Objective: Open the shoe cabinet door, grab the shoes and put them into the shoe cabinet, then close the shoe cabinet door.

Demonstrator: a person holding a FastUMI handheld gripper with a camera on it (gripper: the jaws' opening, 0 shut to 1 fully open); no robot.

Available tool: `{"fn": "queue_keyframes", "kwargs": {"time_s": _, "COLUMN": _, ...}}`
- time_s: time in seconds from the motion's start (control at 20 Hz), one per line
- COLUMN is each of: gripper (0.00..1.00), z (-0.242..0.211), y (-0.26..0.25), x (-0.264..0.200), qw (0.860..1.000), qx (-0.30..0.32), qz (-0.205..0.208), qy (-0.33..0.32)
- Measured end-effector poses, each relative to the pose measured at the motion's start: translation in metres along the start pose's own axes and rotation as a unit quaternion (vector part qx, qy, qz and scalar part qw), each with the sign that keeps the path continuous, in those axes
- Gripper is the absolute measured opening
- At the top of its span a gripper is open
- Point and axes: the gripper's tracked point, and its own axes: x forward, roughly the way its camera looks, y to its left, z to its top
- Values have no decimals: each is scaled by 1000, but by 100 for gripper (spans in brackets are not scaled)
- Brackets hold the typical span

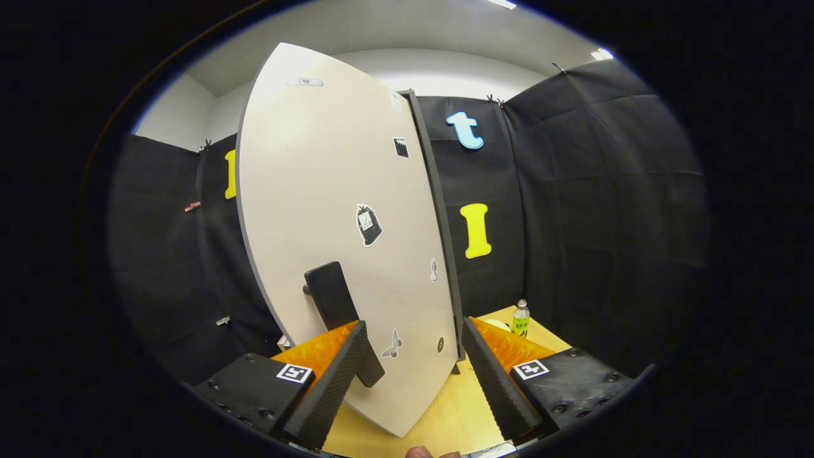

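Two fingers of the tongs stand wide apart, gripping nothing, with the pale shoe cabinet door just ahead and partly between them. The door's dark handle sits beside the left finger; whether they touch I cannot tell. Small stickers dot the door face. To the far right, a green bottle stands on the wooden surface, beyond the right finger.
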Motion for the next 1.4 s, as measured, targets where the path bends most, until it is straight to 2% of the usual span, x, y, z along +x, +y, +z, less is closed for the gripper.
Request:
{"fn": "queue_keyframes", "kwargs": {"time_s": 0.5, "gripper": 99, "z": -21, "y": 60, "x": 31, "qw": 997, "qx": -40, "qz": 55, "qy": 27}}
{"fn": "queue_keyframes", "kwargs": {"time_s": 0.7, "gripper": 99, "z": -22, "y": 72, "x": 35, "qw": 997, "qx": -46, "qz": 64, "qy": 25}}
{"fn": "queue_keyframes", "kwargs": {"time_s": 1.05, "gripper": 99, "z": -17, "y": 67, "x": 30, "qw": 996, "qx": -72, "qz": 49, "qy": 9}}
{"fn": "queue_keyframes", "kwargs": {"time_s": 1.4, "gripper": 99, "z": -17, "y": 65, "x": 25, "qw": 997, "qx": -67, "qz": 41, "qy": 7}}
